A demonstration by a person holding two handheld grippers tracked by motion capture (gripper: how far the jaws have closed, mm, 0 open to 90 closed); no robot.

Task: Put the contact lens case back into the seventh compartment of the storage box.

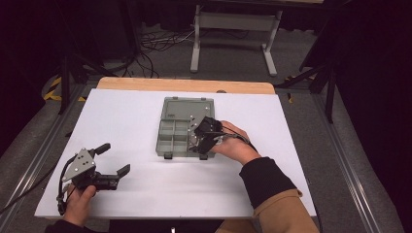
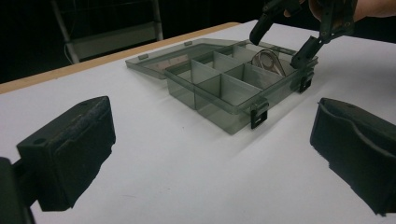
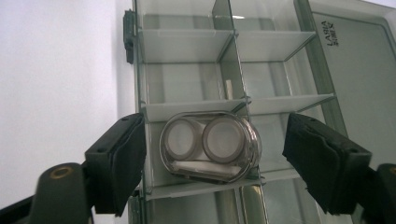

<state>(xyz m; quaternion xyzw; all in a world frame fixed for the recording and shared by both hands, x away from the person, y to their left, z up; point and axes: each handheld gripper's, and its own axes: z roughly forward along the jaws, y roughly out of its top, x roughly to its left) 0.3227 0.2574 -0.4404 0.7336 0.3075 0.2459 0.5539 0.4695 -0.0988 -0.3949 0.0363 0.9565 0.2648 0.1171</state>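
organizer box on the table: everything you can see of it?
The organizer box is smoky translucent grey plastic, lying open on the white table with its lid hinged flat behind. Dividers split it into compartments; two dark latches line the front. One compartment holds a clear oval double-ring case. The right gripper hovers above, open.

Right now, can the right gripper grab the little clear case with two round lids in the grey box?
Probably yes. The right gripper hangs just above the small clear two-lidded case, jaws open on either side. The grey compartment box has its lid open, though the thin dividers crowd the jaws.
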